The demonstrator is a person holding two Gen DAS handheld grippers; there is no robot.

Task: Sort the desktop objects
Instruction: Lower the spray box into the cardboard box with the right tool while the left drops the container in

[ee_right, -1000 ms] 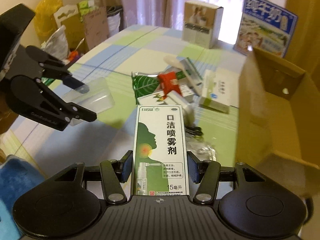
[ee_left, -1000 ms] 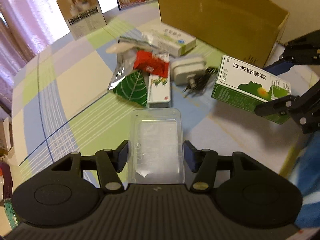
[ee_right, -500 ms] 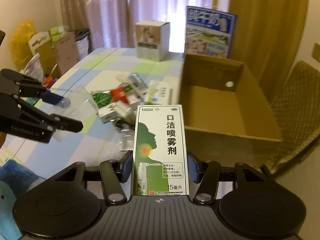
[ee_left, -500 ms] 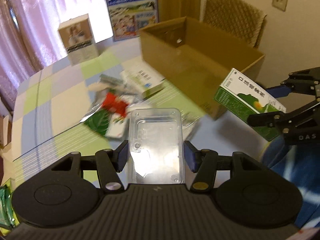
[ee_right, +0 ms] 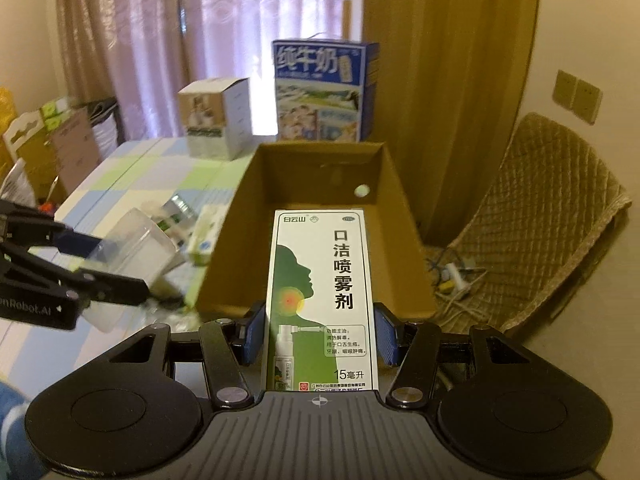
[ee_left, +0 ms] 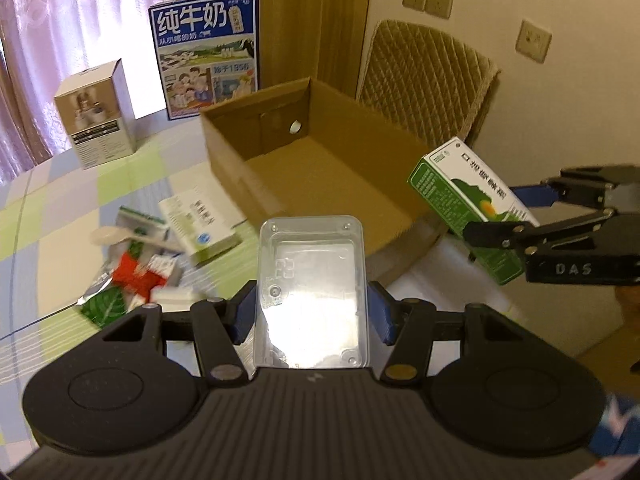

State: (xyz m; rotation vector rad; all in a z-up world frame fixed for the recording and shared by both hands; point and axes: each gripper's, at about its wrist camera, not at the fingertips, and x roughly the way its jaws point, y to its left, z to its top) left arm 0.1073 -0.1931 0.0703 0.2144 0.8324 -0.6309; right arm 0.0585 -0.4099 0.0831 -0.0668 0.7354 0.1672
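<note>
Clear rectangular plastic tray (ee_left: 312, 280) clamped in my left hand-held gripper (ee_left: 312, 316), green-and-white cardboard spray box (ee_right: 322, 300) gripped by my right hand-held gripper (ee_right: 320, 338), both near open brown cardboard box (ee_right: 404, 240).

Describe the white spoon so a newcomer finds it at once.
Start at the open cardboard box on the checked tablecloth. Left of it, in the left wrist view, lies a heap of small packets; the spoon rests on its far left side, beside a white-and-green medicine box. It is the only plain white, unprinted thing with a rounded bowl.
</note>
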